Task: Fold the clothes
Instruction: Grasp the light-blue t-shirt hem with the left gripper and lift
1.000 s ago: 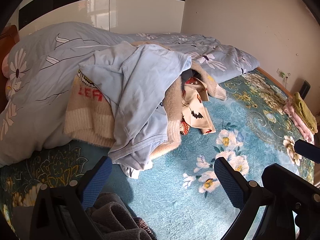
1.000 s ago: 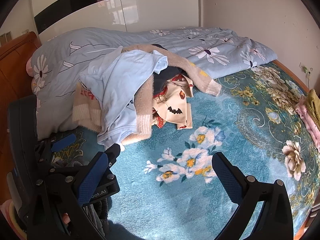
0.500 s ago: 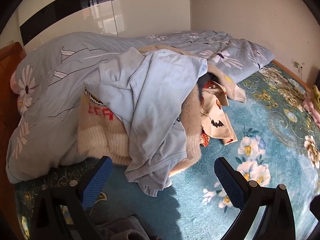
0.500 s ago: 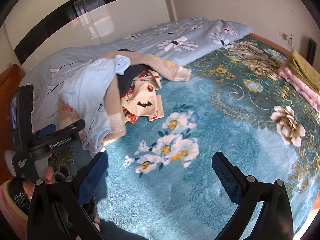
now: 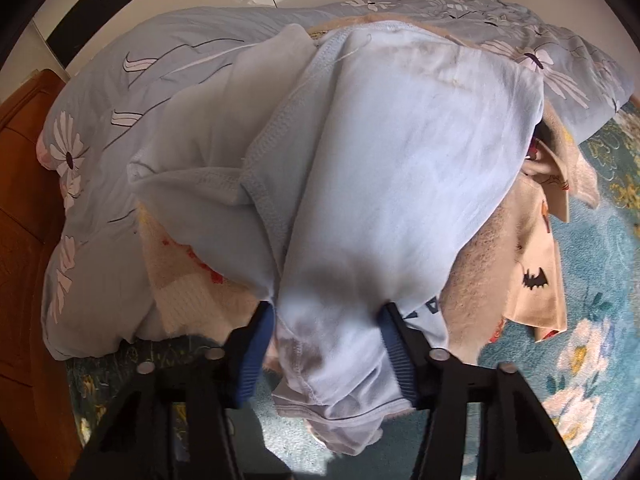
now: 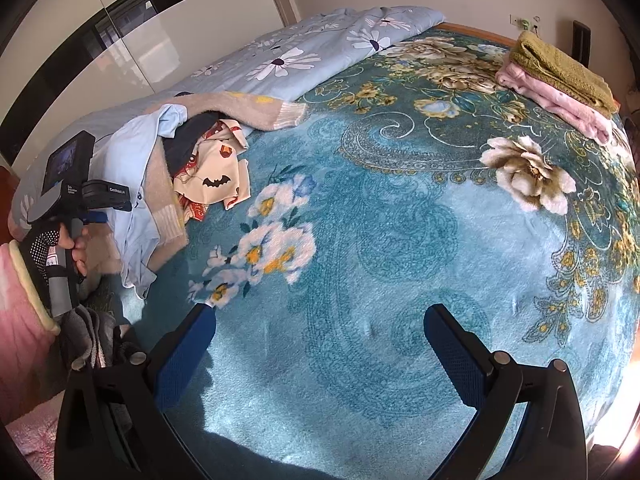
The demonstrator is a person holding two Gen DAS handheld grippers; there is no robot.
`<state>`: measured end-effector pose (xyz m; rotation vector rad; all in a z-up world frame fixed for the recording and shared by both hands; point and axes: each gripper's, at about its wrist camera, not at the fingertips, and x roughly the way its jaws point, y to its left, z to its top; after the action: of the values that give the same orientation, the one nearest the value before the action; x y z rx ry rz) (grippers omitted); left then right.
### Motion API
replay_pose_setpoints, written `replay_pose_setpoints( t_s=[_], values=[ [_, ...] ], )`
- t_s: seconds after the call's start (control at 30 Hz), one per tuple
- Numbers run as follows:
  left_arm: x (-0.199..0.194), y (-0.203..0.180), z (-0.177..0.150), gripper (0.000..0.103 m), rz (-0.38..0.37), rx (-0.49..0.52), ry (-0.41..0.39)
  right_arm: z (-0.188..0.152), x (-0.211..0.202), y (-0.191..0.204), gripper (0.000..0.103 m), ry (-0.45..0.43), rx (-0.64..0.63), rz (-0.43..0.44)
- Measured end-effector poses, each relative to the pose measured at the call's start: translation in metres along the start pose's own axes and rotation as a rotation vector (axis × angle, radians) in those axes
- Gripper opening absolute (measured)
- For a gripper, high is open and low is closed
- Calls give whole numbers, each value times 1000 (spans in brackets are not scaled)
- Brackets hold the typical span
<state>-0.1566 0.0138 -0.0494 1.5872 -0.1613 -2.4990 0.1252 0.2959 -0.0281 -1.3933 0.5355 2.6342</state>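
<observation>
Since half a second ago our left gripper [image 5: 326, 334] has pushed into the pile, its jaws now flanking the pale blue cotton shirt [image 5: 384, 168], perhaps not yet pinching it. Our right gripper [image 6: 320, 344] hovers spread over the teal floral blanket [image 6: 400, 240]. A beige fuzzy sweater [image 5: 480, 280] lies beneath the shirt.

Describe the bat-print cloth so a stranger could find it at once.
Start at the teal floral blanket, then go to the clothes heap by the blue daisy duvet. The bat-print cloth pokes out under a beige sweater: cream fabric, the only piece with black bats.
</observation>
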Motion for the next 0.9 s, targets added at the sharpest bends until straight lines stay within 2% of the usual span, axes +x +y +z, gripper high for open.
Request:
replay_pose_setpoints(
  t_s=[0.03,0.1,0.2,0.3,0.37,0.43,0.5,0.6,0.67,0.77,0.83,0.9],
  values=[
    [-2,0,1,19,6,-10,-5,0,-1,-4,103,-2,12,1],
    [-11,0,1,8,17,-27,-27,-1,-5,-13,103,-5,40,6],
    [-35,1,1,6,10,-50,-111,-4,-9,-28,103,-12,81,9],
    [-81,3,3,6,-6,-87,-249,-9,-13,-48,103,-12,135,10],
    [-122,0,6,5,-49,-79,-360,-14,-14,-63,103,-7,183,9],
    [-155,-7,15,5,-93,-42,-439,-17,-16,-79,103,-7,244,18],
    [-191,-19,22,5,-177,-10,-481,-18,-21,-91,103,-19,292,28],
    [-257,-43,16,3,-317,111,-613,-17,-29,-104,103,-46,326,39],
    [-303,-66,9,2,-425,212,-705,-17,-33,-112,103,-58,346,44],
    [-357,-99,-3,0,-613,334,-802,-19,-40,-126,103,-74,383,50],
    [-383,-125,-10,0,-655,423,-864,-21,-46,-137,103,-87,403,45],
    [-395,-154,-17,0,-647,498,-882,-25,-52,-148,103,-100,424,36]
  ],
)
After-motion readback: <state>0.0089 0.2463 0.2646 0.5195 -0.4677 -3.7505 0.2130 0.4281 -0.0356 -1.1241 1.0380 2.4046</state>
